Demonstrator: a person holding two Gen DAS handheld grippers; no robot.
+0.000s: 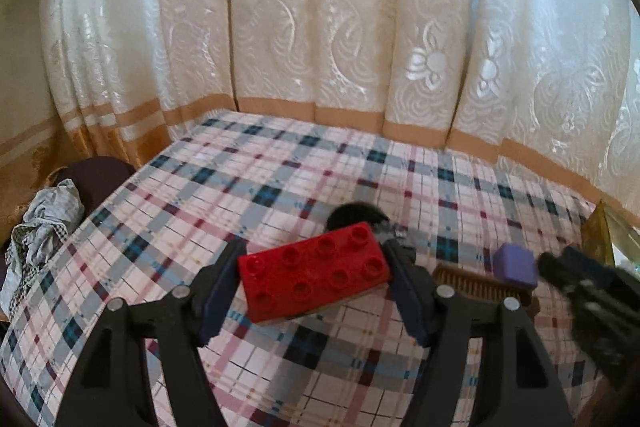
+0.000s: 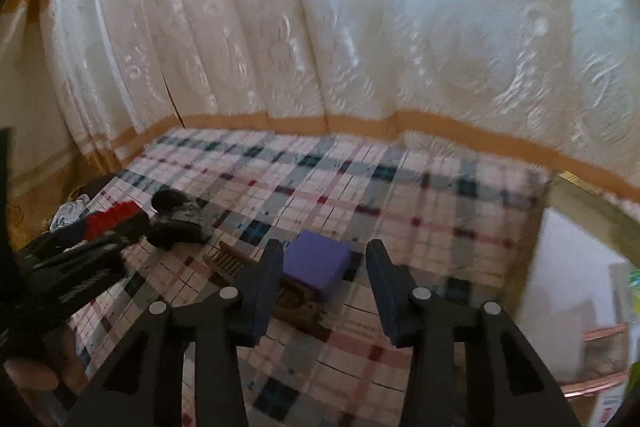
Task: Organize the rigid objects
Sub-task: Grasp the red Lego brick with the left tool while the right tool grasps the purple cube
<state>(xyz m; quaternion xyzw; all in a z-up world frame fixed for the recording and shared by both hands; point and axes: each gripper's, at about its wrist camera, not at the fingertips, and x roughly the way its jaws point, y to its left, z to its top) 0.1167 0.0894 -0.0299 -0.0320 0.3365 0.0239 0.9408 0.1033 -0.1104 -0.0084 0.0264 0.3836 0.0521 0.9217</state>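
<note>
- Left gripper point(image 1: 314, 273): jaws pinch the short ends of a red studded brick point(image 1: 314, 271), one pad against each end; the brick rides slightly tilted, studs up, a pale edge showing beneath it.
- Right gripper point(image 2: 320, 279): jaws part-spread around a purple block point(image 2: 318, 263); the left pad sits at the block's edge, while the right pad stands clear with a visible gap, so the pads do not clamp it.
- Purple block: rests on top of a brown ridged piece, a comb or brush by the look point(image 1: 476, 285), just right of the red brick in the left wrist view.
- Dark rounded object point(image 1: 356, 215): lies directly behind the red brick; too blurred to identify.
- Plaid cloth point(image 1: 280, 183): pink, blue and dark red checks, covering the surface that carries all the items.
- Cream curtain point(image 1: 320, 27): embossed flowers with a tan band near the hem, hanging along the far edge of the cloth.
- Crumpled checked fabric point(image 1: 44, 227): at the left border, off the plaid cloth.
- Person's fingers point(image 2: 28, 375): visible low at the left edge of the right wrist view.
</note>
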